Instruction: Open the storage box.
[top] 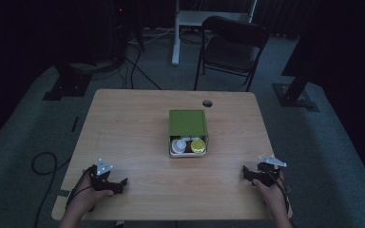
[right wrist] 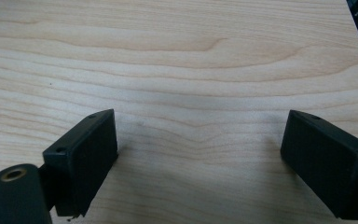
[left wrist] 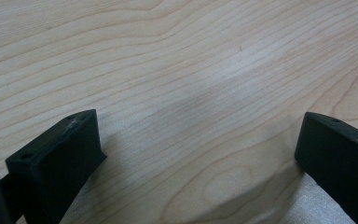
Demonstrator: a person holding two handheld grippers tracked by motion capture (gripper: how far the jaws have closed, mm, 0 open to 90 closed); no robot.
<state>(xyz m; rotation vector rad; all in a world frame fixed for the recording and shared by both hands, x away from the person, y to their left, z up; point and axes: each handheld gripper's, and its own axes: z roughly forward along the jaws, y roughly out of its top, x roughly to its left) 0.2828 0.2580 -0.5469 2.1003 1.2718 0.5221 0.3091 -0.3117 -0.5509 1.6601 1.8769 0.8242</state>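
A box [top: 188,151] with a green lid [top: 187,123] slid back sits mid-table; its open front end shows a white cup [top: 178,145] and a yellow-lidded jar [top: 198,145]. My left gripper [top: 121,183] rests on the wooden table [top: 128,128] near the front left corner, held by a hand. Its jaws stand wide apart over bare wood, the gripper [left wrist: 200,140] open and empty. My right gripper [top: 245,173] lies near the front right corner, also hand-held. That gripper [right wrist: 200,140] is open too, with nothing between its fingers.
A round cable hole [top: 207,103] lies near the table's far edge. Behind the table stand a dark folding chair [top: 233,47] and a white desk leg [top: 176,33]. Cables [top: 47,161] trail on the grey floor at the left.
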